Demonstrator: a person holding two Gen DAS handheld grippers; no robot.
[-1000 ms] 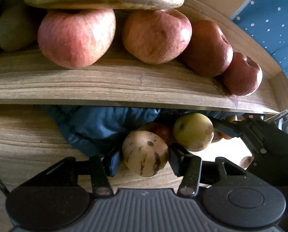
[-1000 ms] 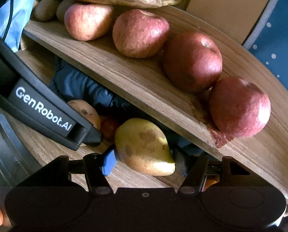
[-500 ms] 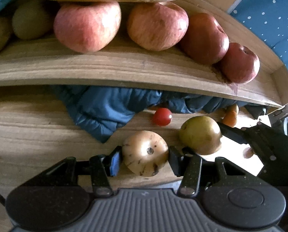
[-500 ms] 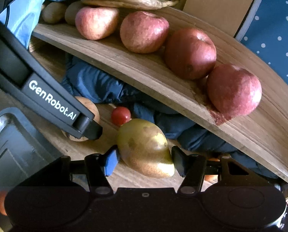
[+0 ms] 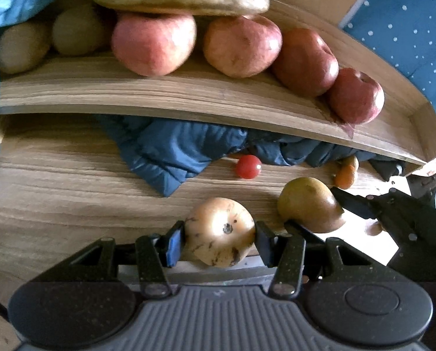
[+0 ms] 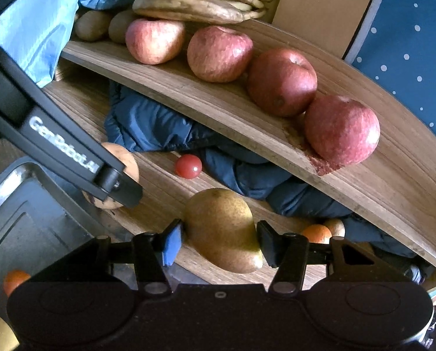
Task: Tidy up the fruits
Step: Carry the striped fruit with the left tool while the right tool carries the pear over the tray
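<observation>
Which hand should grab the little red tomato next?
Neither is free: the left gripper holds a tan round fruit, the right gripper a pear. The tomato looks about equally near both.

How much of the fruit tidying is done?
Four apples already sit in a row on the wooden shelf, by bananas. The left gripper holds a round tan fruit; the right gripper, just squeezing in, holds a pear. A small red tomato and an orange still wait below.

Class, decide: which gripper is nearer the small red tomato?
Roughly equal, perhaps the right gripper: the tomato lies just beyond its pear; the left gripper sits similarly short.
</observation>
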